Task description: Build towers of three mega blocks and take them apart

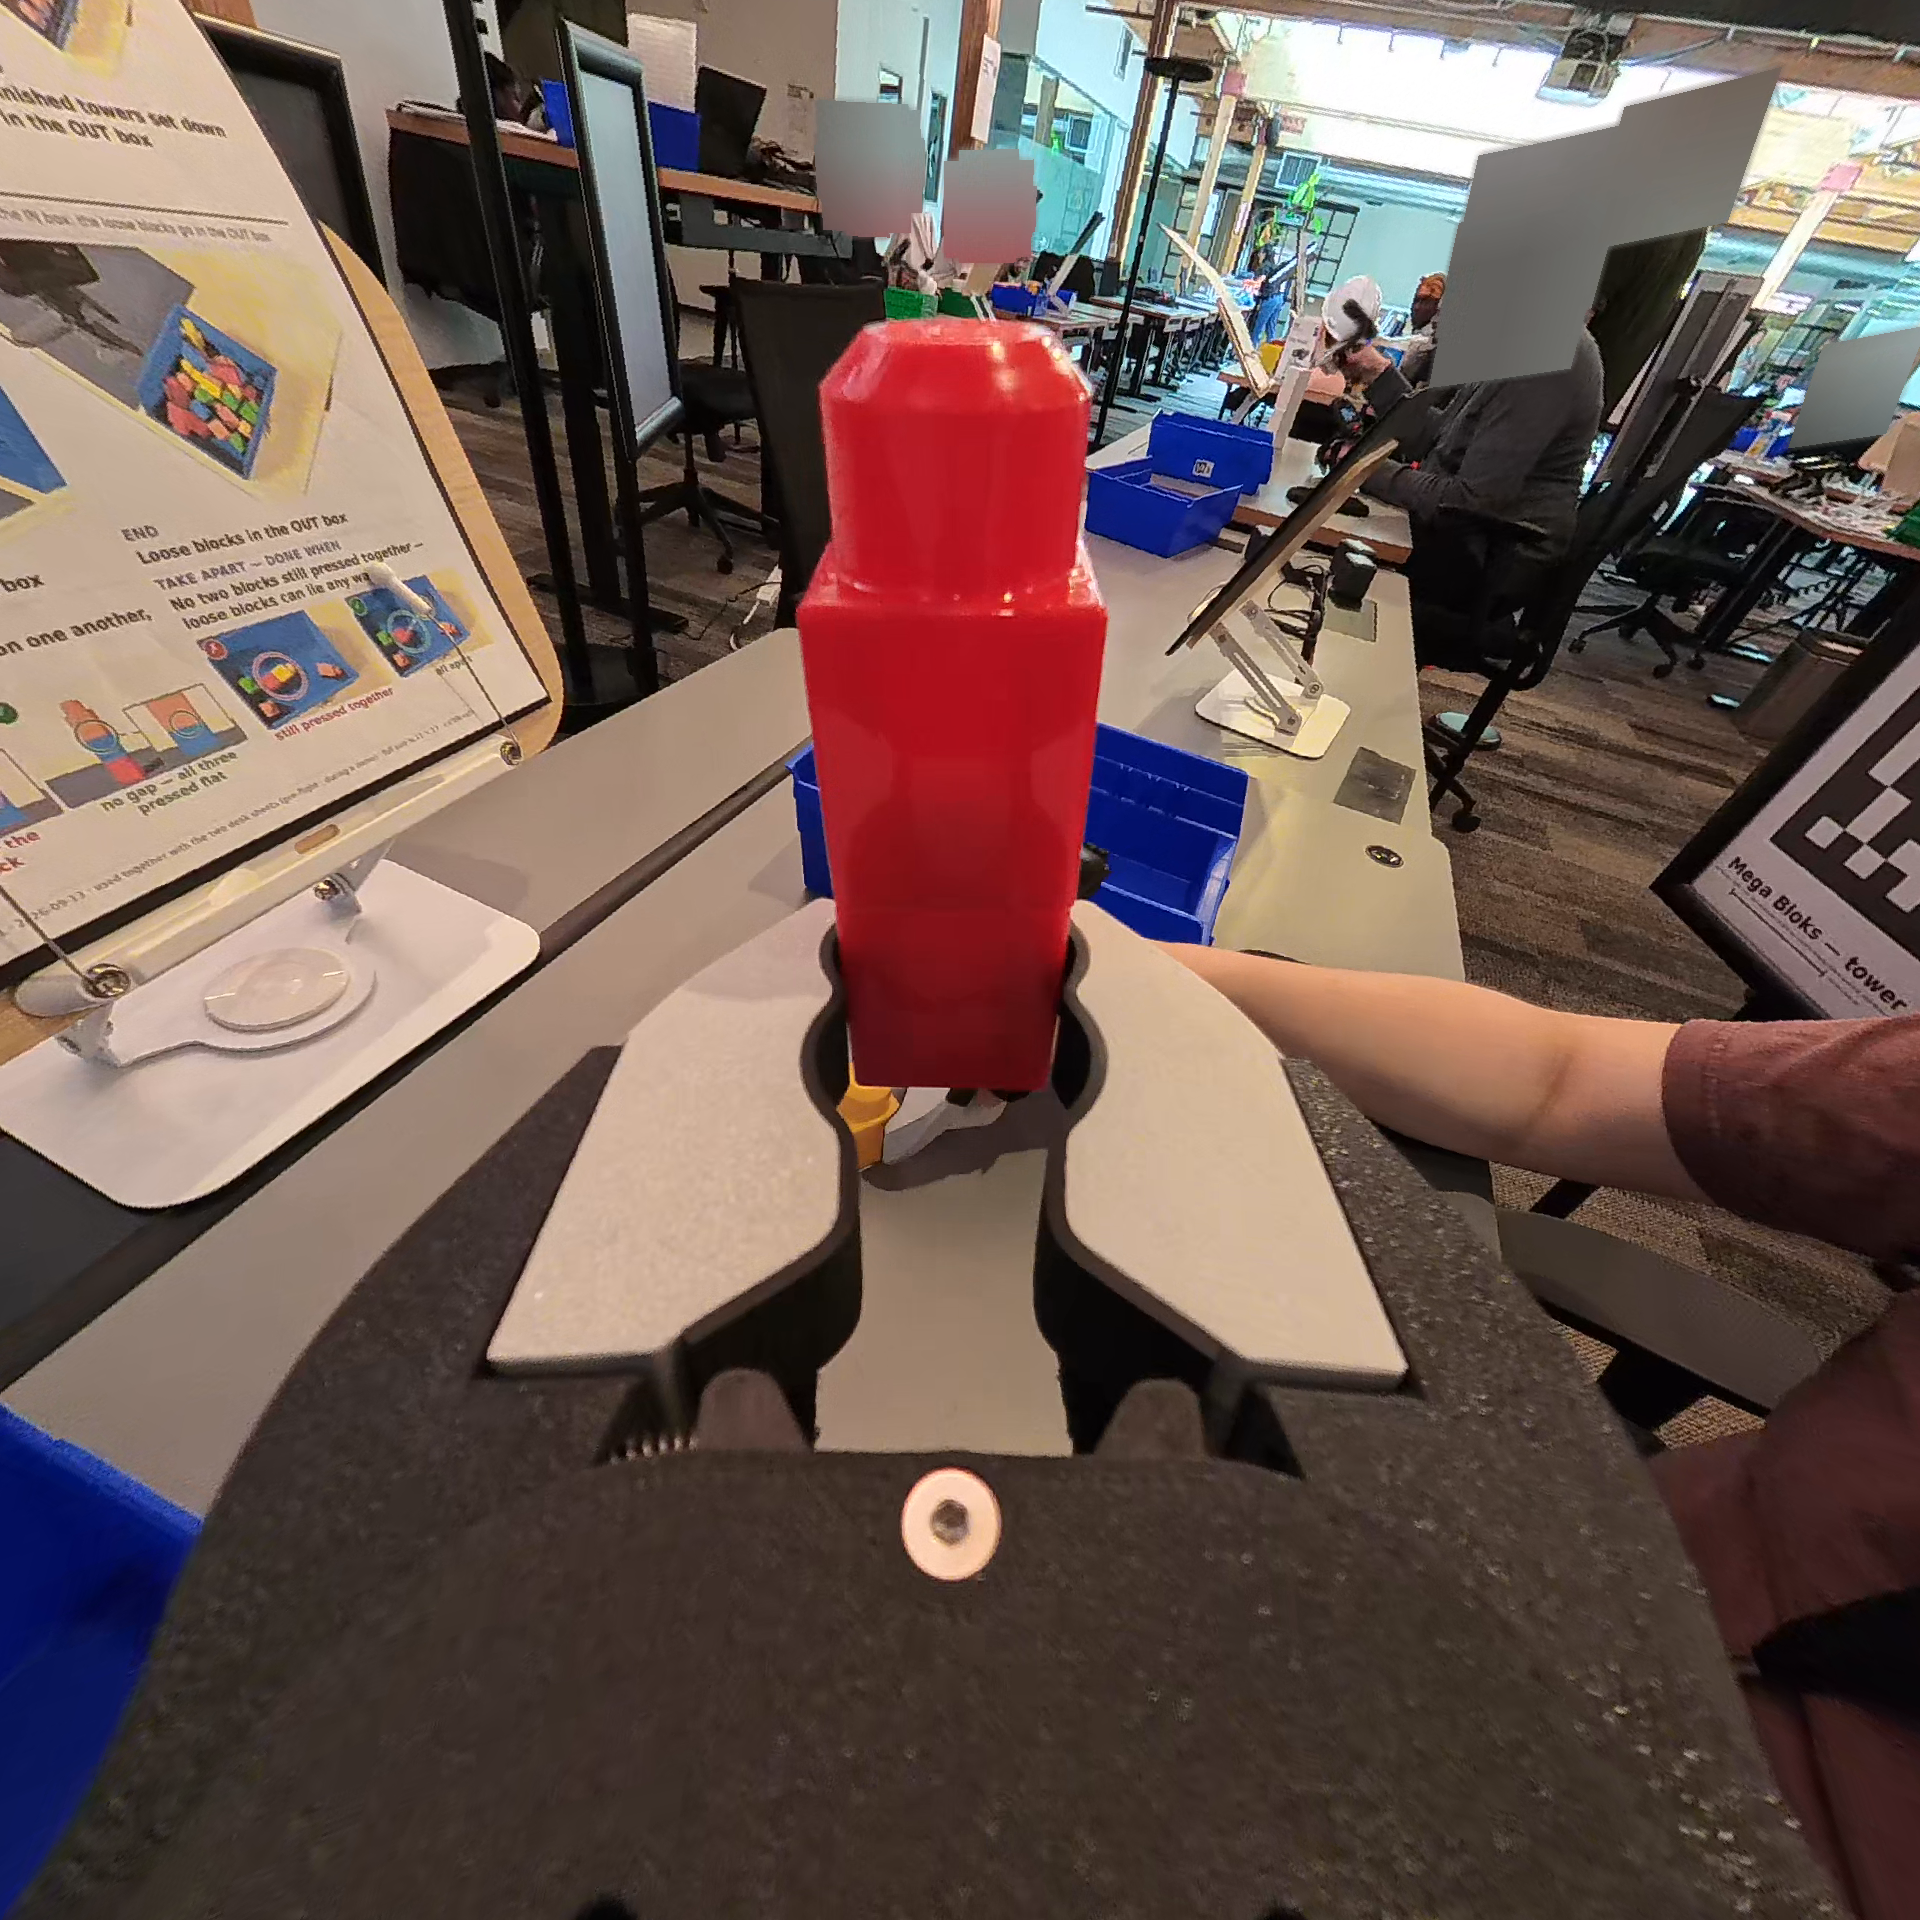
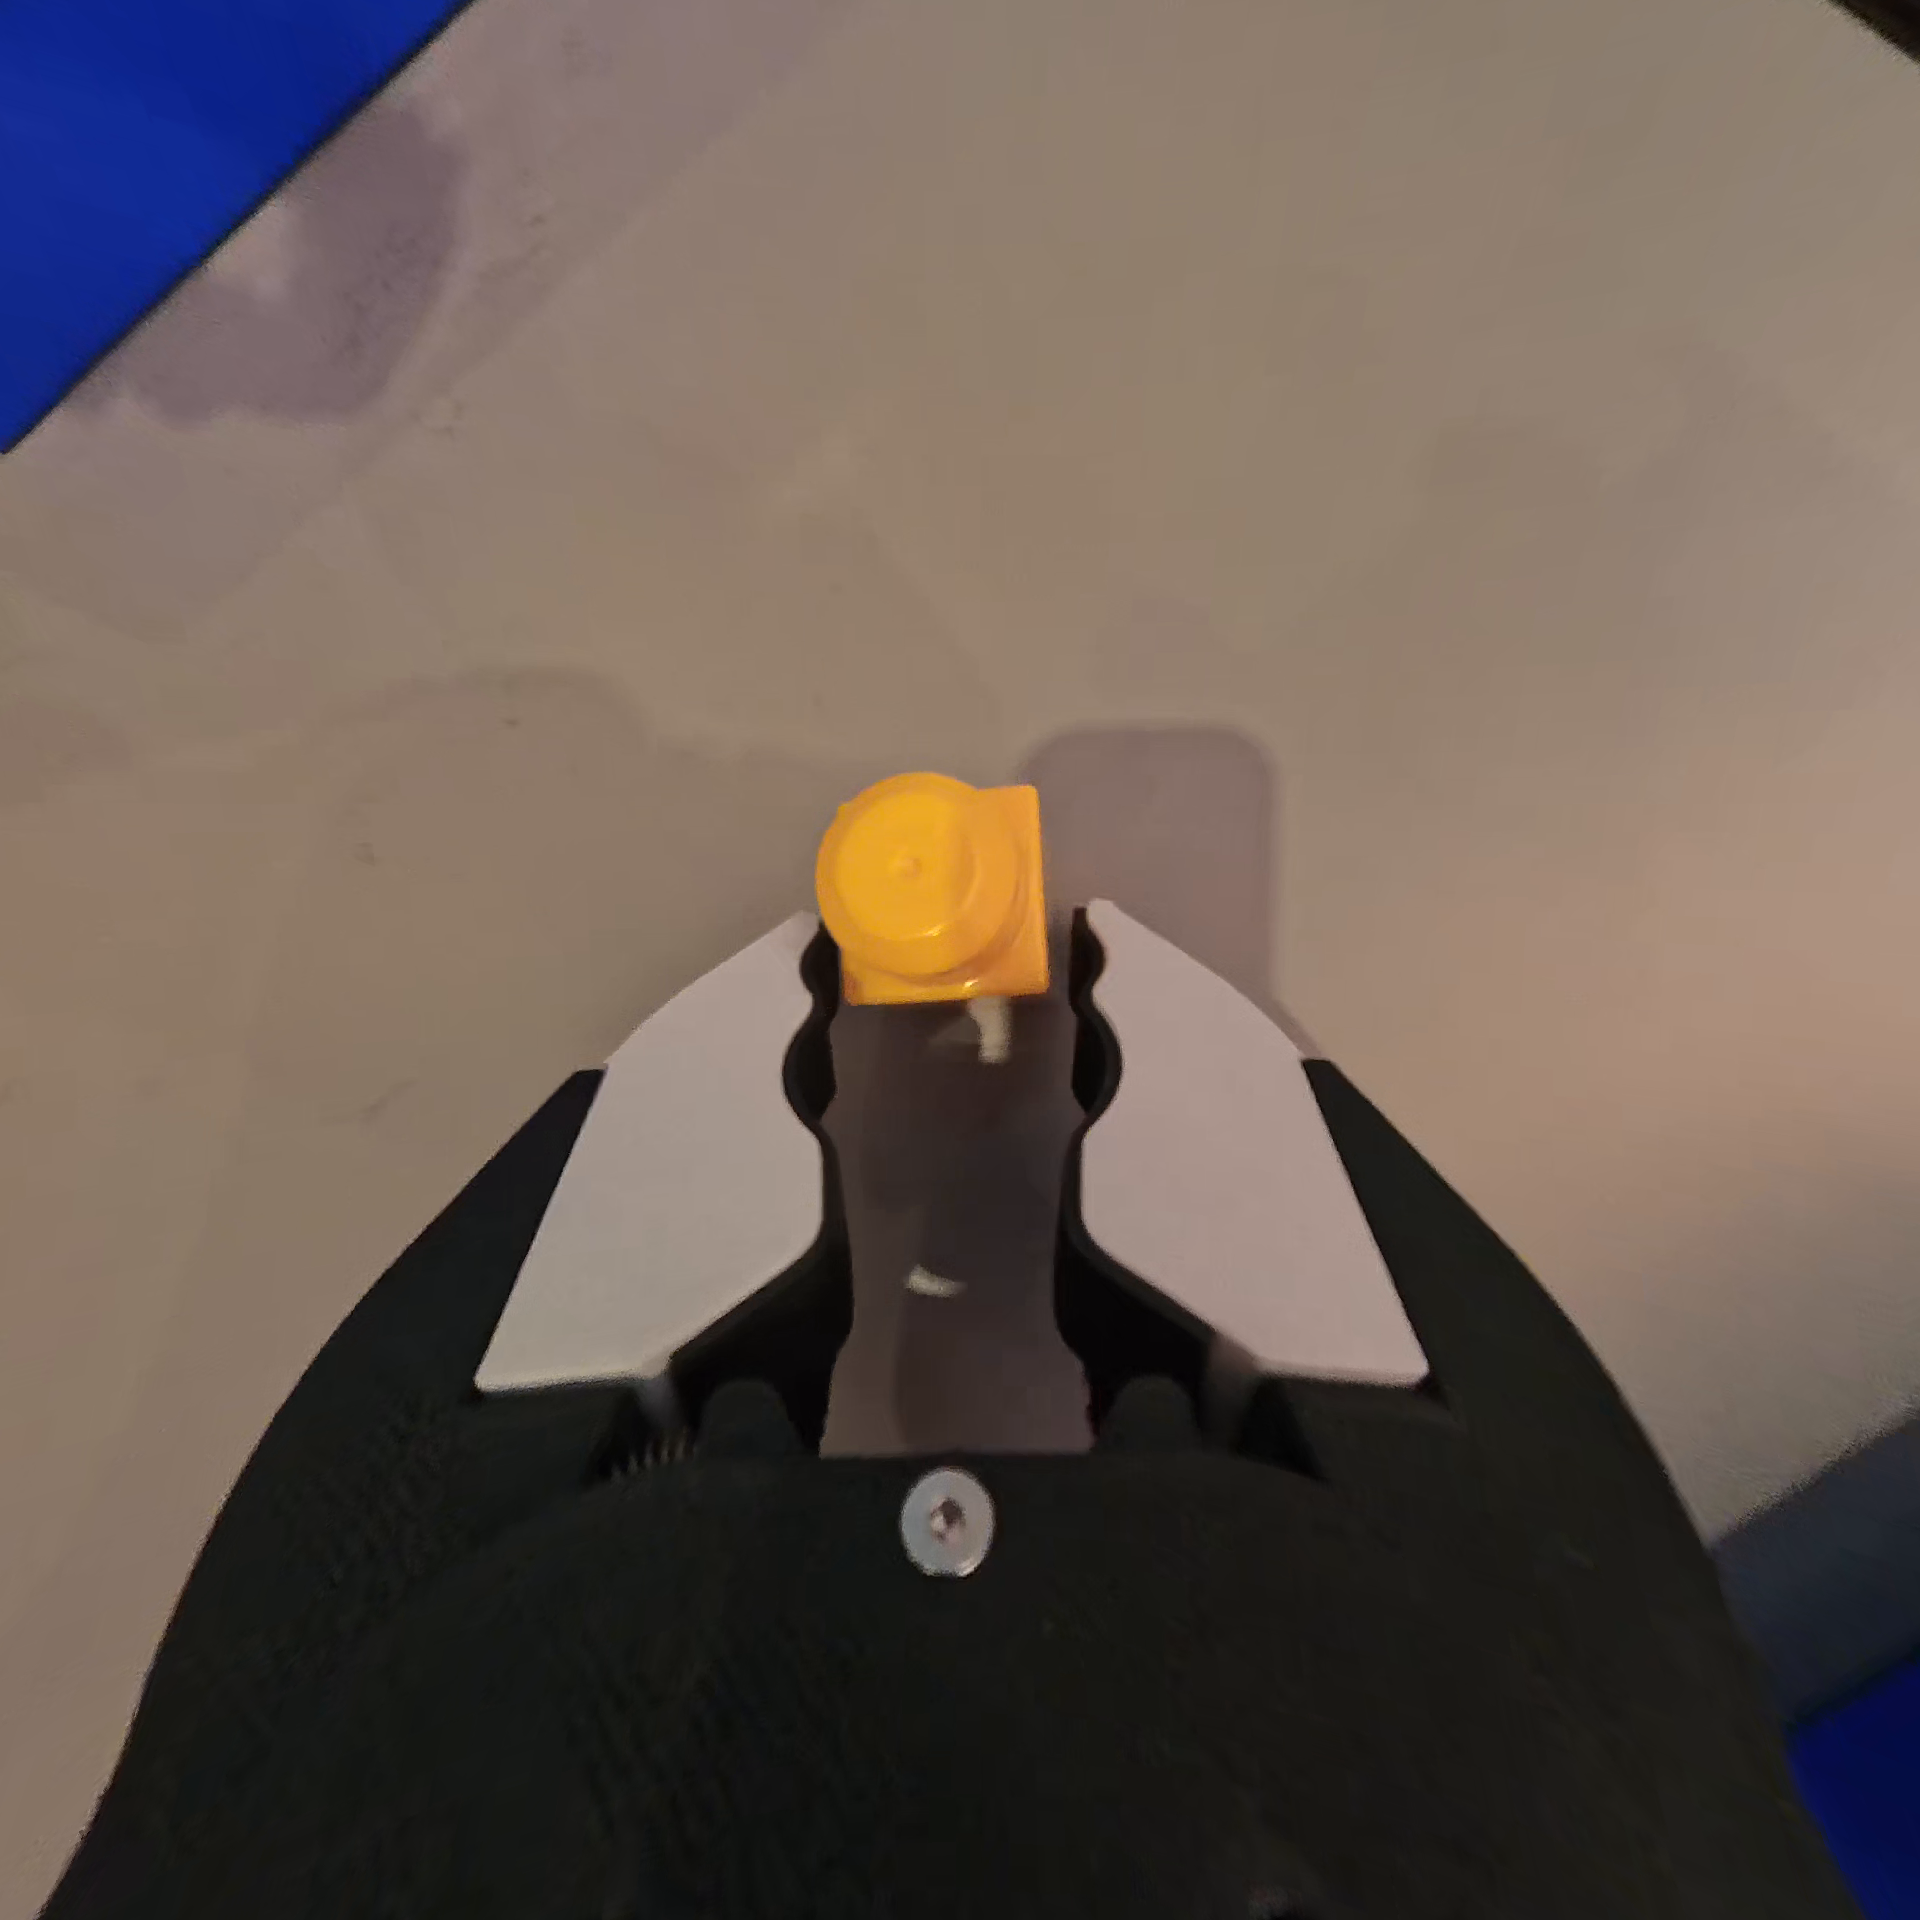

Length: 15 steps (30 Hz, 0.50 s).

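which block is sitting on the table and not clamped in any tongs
The yellow block: it stands stud-up on the grey table, with a visible gap to one finger of the right tongs. The red blocks are clamped in the left tongs.

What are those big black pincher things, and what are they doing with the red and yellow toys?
They are grabbing tools that a person holds, one in each hand. Each tool has a small camera looking out along its two fingers, so each picture is one tool's own view.

In the left tool's picture, the left tool is squeezing a red stack of blocks near the bottom and holding it upright over a grey table. A blue bin sits behind it, and the person's arm reaches in from the right.

In the right tool's picture, the right tool looks down at a yellow block on the table. Its fingers are open around it, with a gap on one side, so it is not gripping yet.
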{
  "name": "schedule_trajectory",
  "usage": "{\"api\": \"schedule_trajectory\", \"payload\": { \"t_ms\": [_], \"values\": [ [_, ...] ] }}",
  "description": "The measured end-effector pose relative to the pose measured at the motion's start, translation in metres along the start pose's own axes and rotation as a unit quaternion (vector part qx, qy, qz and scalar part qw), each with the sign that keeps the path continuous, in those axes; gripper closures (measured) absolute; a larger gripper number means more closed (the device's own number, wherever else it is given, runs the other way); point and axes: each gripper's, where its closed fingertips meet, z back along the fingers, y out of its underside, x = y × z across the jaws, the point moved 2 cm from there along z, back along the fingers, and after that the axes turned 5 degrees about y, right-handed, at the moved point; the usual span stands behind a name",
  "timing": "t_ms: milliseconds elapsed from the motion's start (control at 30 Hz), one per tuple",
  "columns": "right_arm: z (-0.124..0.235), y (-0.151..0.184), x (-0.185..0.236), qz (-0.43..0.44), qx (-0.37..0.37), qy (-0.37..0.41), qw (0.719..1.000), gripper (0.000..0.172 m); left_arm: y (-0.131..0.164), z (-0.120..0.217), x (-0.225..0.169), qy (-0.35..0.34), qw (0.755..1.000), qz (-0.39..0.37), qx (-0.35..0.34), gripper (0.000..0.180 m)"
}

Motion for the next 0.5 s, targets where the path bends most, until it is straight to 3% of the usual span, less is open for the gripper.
{"api": "schedule_trajectory", "payload": {
  "t_ms": [200,267,400,500],
  "values": [
    [-0.001,-0.002,-0.002,0.011,-0.010,0.003,1.000,0.133,0.004,-0.003,0.003,0.003,1.000,0.008,0.006,0.145],
    [0.010,-0.013,-0.002,0.004,-0.044,-0.014,0.999,0.134,0.010,-0.009,0.004,0.012,1.000,0.016,0.019,0.145],
    [0.076,-0.054,0.007,-0.032,-0.172,-0.104,0.979,0.134,0.038,-0.037,0.008,0.037,0.995,0.029,0.083,0.145],
    [0.154,-0.085,0.026,-0.057,-0.287,-0.185,0.938,0.134,0.066,-0.063,-0.001,0.088,0.985,0.043,0.144,0.145]
  ]
}}
